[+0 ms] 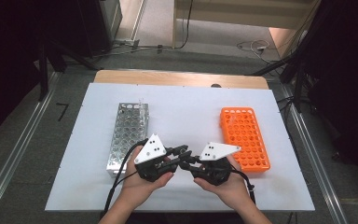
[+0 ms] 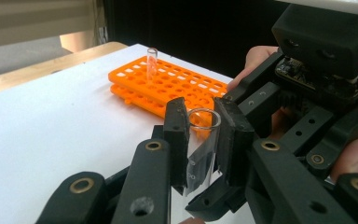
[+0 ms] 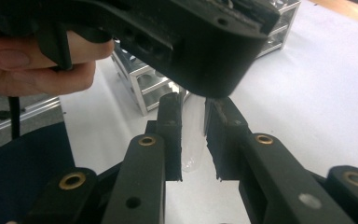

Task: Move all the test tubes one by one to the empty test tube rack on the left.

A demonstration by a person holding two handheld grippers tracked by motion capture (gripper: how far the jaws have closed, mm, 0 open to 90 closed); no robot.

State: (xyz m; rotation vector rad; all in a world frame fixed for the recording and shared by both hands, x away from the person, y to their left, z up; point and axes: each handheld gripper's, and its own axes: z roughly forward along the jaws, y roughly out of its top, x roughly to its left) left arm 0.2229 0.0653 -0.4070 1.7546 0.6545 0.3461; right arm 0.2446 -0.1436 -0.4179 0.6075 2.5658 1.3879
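White-covered table seen from above, two hand-held grippers meeting at its near centre over one clear glass test tube. At the left, a metal rack, lying near to far. Just right of it, the left gripper, jaws closed on the tube a little below its open rim. Tube tilted slightly, clear of the table, midway between the two racks. Next, the right gripper, jaws also closed on the same tube, lower down its length, judging by the rounded end showing past the pads. At the far right, an orange rack. Risks from here: glass pinched from two sides at once, so likely to crack or snap if either hand twists or pulls while both grips hold; likely to slip and drop onto the table if both pairs of jaws let go together; liable to skew if only one pad bears on the smooth wall. Count: two grippers, two racks, and three tubes, namely one held, one upright in the orange rack, and one faint at the far corner of the metal rack.
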